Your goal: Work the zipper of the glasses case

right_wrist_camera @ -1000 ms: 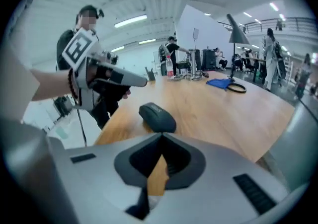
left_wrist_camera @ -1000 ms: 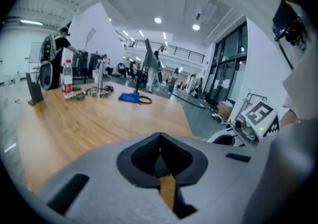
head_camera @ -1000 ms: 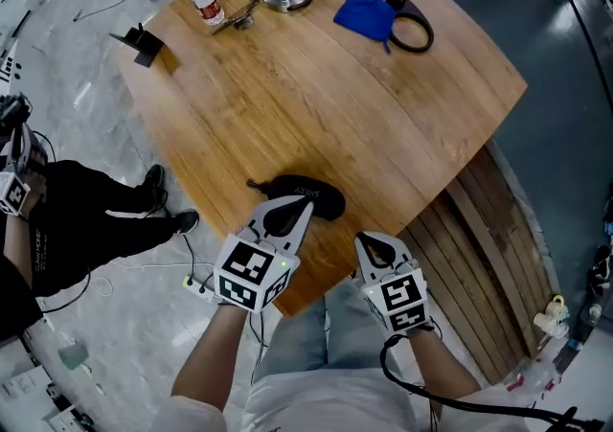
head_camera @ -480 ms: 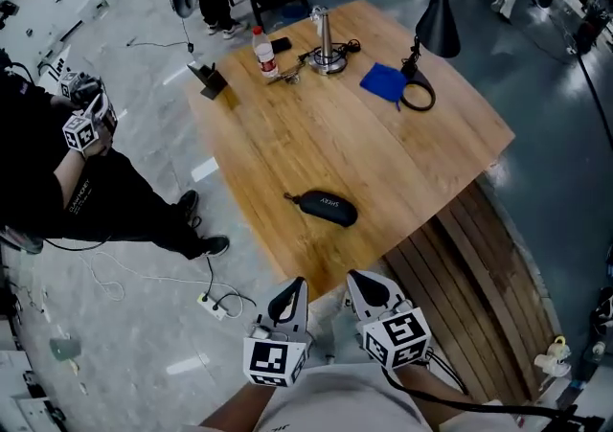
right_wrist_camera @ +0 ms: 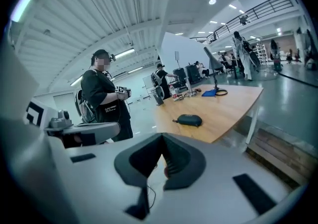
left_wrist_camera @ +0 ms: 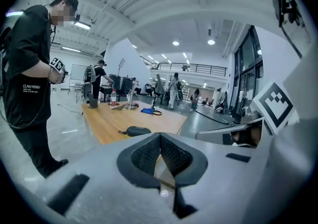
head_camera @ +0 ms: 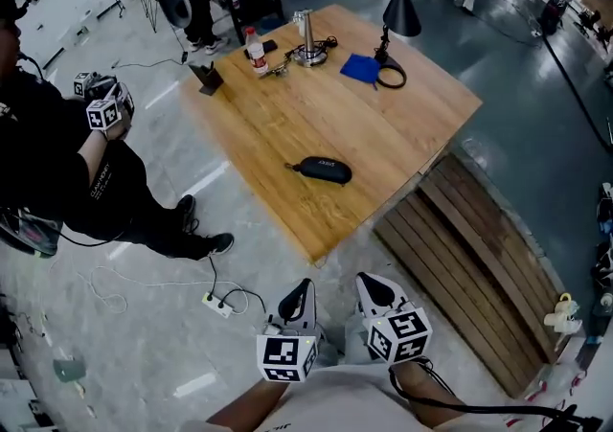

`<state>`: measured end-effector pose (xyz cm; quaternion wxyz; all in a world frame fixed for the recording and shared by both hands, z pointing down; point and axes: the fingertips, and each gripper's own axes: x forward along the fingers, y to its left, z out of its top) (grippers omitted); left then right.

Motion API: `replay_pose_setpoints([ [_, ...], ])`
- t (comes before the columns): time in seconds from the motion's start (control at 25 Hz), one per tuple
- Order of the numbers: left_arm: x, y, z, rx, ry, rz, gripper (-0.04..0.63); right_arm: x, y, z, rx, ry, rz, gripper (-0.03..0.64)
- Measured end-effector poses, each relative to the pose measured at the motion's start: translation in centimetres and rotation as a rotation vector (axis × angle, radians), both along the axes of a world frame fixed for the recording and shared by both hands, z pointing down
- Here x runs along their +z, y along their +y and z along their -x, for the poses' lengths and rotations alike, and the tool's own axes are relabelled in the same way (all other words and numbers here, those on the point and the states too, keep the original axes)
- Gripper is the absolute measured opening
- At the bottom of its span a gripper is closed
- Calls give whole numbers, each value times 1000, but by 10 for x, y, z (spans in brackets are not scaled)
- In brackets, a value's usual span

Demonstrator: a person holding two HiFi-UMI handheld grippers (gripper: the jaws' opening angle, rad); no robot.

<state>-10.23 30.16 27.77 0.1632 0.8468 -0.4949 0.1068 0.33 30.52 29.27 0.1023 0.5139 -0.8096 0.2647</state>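
Observation:
The black glasses case point(head_camera: 323, 170) lies alone on the wooden table point(head_camera: 402, 124), near its front-left edge. It also shows small in the left gripper view point(left_wrist_camera: 138, 130) and in the right gripper view point(right_wrist_camera: 190, 120). Both grippers hang close to my body, well short of the table and over the floor. My left gripper point(head_camera: 297, 298) has its pads together with nothing between them point(left_wrist_camera: 160, 136). My right gripper point(head_camera: 374, 288) sits beside it, also shut and empty point(right_wrist_camera: 163, 138).
A person in black point(head_camera: 57, 162) stands left of the table holding a marker cube. A power strip point(head_camera: 218, 304) lies on the floor ahead of me. Wooden planks point(head_camera: 479, 248) lie right of the table. On the far side are a bottle point(head_camera: 254, 49), blue cloth point(head_camera: 362, 67) and lamp point(head_camera: 398, 9).
Both grippers have drawn back from the case and off the table toward my body. The table and case now look farther away, and the case lies free.

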Motion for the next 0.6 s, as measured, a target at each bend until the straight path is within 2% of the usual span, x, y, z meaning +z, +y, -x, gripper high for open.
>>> replay_pose_setpoints([
  [0.16, -5, 26, 1, -30, 49, 33, 8, -6, 30, -6, 1, -35, 6, -2],
  [0.28, -16, 30, -8, -62, 52, -4, 8, -11, 36, -10, -16, -36, -9, 0],
  [0.4, -24, 31, -16, -72, 21, -66, 8, -15, 37, -8, -45, -23, -28, -2],
  [0.6, -24, 28, -24, -82, 31, -52, 7, -21, 38, -7, -67, -21, -21, -2],
])
